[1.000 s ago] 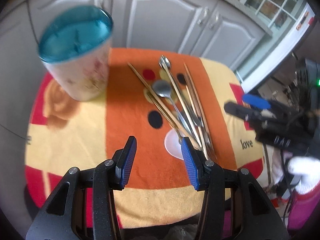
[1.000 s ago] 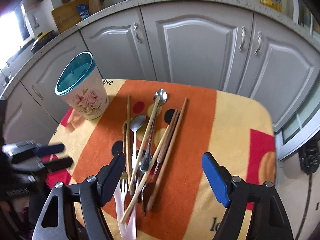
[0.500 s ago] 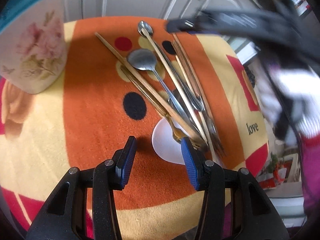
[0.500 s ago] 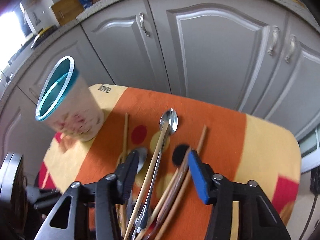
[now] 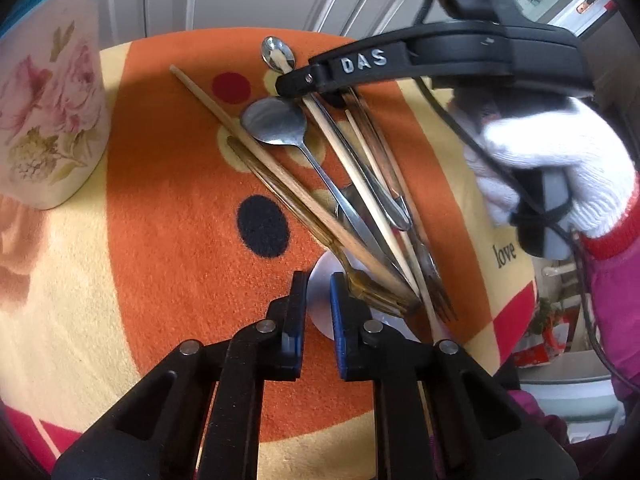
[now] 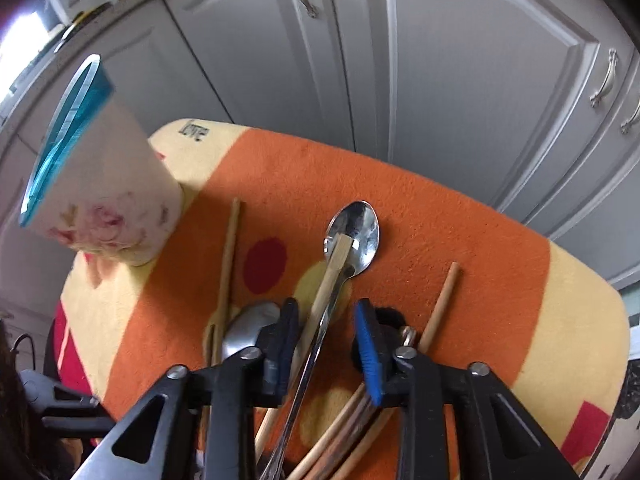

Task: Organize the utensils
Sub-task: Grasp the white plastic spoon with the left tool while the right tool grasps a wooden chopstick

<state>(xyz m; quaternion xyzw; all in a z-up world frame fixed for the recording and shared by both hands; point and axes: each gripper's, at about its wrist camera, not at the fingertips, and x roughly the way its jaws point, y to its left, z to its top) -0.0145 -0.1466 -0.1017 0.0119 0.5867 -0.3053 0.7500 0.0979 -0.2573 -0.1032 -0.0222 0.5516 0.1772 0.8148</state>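
Observation:
A pile of steel spoons, forks and wooden chopsticks (image 5: 352,184) lies on an orange and yellow cloth (image 5: 168,200). My left gripper (image 5: 319,300) is at the pile's near end. Its jaws are closing and pinch the rim of a white plastic utensil (image 5: 320,280). My right gripper (image 6: 326,336) hangs low over the far end and also shows in the left wrist view (image 5: 312,92). Its jaws are closing around a long steel spoon (image 6: 354,236) and a pale chopstick (image 6: 332,276), with a gap left at the right pad. A floral cup (image 6: 104,208) with a teal rim stands at the left.
Grey cabinet doors (image 6: 440,80) rise close behind the cloth's far edge. A white-gloved hand (image 5: 552,168) holds the right gripper's handle over the cloth's right side. A second steel spoon (image 5: 276,124) lies left of the gripped end. The floral cup (image 5: 48,120) looms near the left gripper.
My left gripper sank toward the pile's near end and its jaws went from wide to nearly together. My right gripper swung over the pile's far end, dropped lower, and its jaws narrowed.

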